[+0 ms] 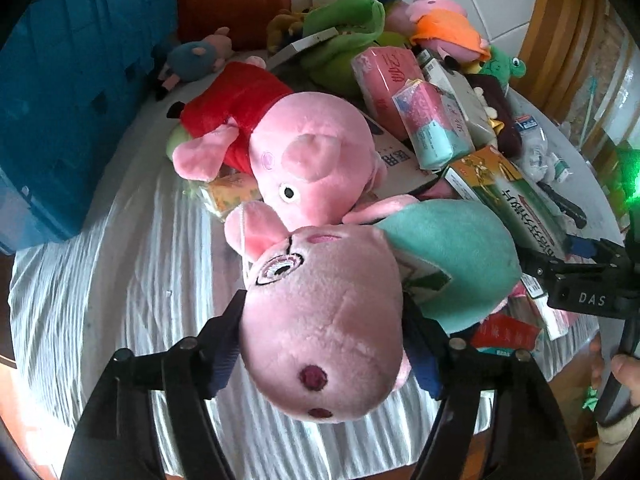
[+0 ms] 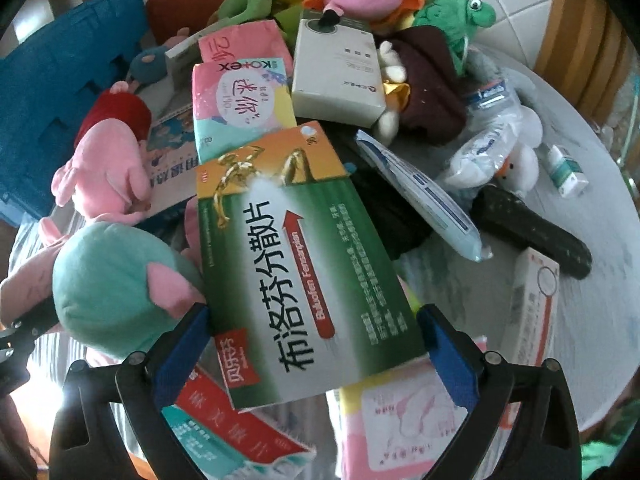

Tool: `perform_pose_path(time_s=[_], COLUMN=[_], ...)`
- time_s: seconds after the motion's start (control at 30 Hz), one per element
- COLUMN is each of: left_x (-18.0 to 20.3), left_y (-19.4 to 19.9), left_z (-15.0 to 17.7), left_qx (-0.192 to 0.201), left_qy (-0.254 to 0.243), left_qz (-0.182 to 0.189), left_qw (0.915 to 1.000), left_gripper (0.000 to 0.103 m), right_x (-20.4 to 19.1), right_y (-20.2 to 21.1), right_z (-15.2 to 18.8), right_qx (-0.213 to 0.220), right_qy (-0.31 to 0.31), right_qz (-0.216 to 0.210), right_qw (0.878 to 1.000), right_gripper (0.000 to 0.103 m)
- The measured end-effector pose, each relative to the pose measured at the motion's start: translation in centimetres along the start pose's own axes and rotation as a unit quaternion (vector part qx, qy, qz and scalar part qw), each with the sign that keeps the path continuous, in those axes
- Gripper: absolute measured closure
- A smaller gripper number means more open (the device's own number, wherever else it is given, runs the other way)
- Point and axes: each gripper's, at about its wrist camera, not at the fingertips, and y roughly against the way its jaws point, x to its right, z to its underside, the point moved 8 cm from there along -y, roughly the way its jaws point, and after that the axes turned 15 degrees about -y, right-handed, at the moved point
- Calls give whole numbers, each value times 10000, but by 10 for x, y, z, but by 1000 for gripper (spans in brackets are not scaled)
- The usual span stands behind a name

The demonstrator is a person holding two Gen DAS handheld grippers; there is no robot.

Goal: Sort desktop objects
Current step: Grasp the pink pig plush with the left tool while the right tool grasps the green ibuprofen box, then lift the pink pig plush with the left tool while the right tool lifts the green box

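A pink pig plush in a teal dress (image 1: 320, 320) lies head toward me on the striped cloth. My left gripper (image 1: 320, 344) is shut on its head, with the fingers (image 1: 222, 340) pressing into both sides. The same plush's teal body (image 2: 104, 284) shows at the left of the right wrist view. A green and orange medicine box (image 2: 304, 256) lies tilted on the pile. My right gripper (image 2: 316, 344) stands open around the box's near end, its blue pads (image 2: 448, 356) just outside the box's edges.
A blue crate (image 1: 68, 112) stands at the left, a red case (image 1: 236, 0) behind it. A pig plush in a red dress (image 1: 280, 148), a green frog plush (image 2: 460, 16), pink packets (image 2: 240, 104), a white box (image 2: 336, 76) and a black cylinder (image 2: 532, 232) crowd the round table (image 2: 600, 280).
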Motion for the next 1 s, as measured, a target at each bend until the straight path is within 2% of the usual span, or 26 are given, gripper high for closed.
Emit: perform_pose_path(time_s=[0.13,0.17,0.2,0.27,0.33,0.53,0.9,0.93,0.97,1.0], left_x=[0,0,-1,-2,-1,-8,-39,-41,-43,-46], left_y=[-2,-2,-1,2,9,50,128,134,141,146], left_z=[-4,-5,-6,-6,-8,-19,-45,-47,-50,-51], left_qx=[86,121,153,211,259,549,1178,1222,1289,1326], left_qy=[24,45,83,153,167,137,325,343,351,360], left_qz=[-72,-63,-59,-39,-11,-95,-375,-401,-434,-462], left_qw=[9999,9999,9998,9997,9995,9984,9918,9911,9901,9894], left_gripper=[30,32,33,39,40,41,41,41,41,41], right_x=[-2,-2,-2,-2,-1,-6,-41,-42,-44,-49], right_y=[-7,-8,-9,-8,-2,44,129,134,138,143], right_z=[-1,0,1,3,2,-8,-33,-37,-40,-44], right_qx=[35,55,59,0,20,343,1022,1065,1078,1120], right_qy=[175,174,143,38,-48,-167,-77,-59,-31,-9], right_qz=[36,25,-2,-89,-207,-429,-607,-633,-676,-757], right_qw=[9998,9998,9999,10000,9998,9983,9929,9923,9919,9908], right_gripper=[0,0,6,7,8,11,21,25,42,81])
